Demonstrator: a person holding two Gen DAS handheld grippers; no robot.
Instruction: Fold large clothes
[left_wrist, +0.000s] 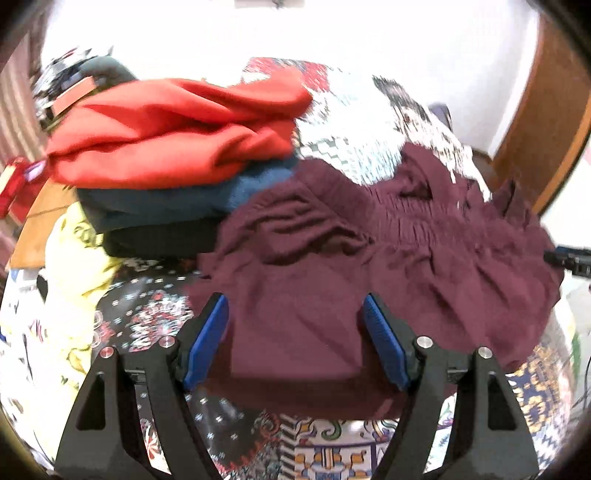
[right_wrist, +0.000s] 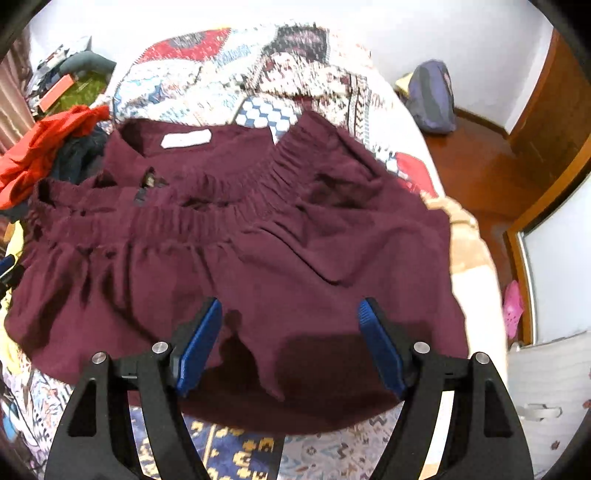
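A maroon garment (left_wrist: 388, 240) with an elastic gathered waistband lies spread on a patterned bedspread (left_wrist: 155, 314). In the right wrist view the same garment (right_wrist: 240, 251) shows its waistband across the middle and a white label (right_wrist: 186, 139) near the far edge. My left gripper (left_wrist: 295, 317) is open and empty, its blue pads either side of the garment's near edge. My right gripper (right_wrist: 290, 325) is open and empty over the garment's near hem. The tip of the right gripper (left_wrist: 569, 258) shows at the right edge of the left wrist view.
A stack of folded clothes, red (left_wrist: 166, 133) on top of dark blue (left_wrist: 177, 203), stands to the left of the garment. A yellow cloth (left_wrist: 74, 258) lies at the left. A purple bag (right_wrist: 432, 98) sits on the wooden floor (right_wrist: 480, 166) beyond the bed.
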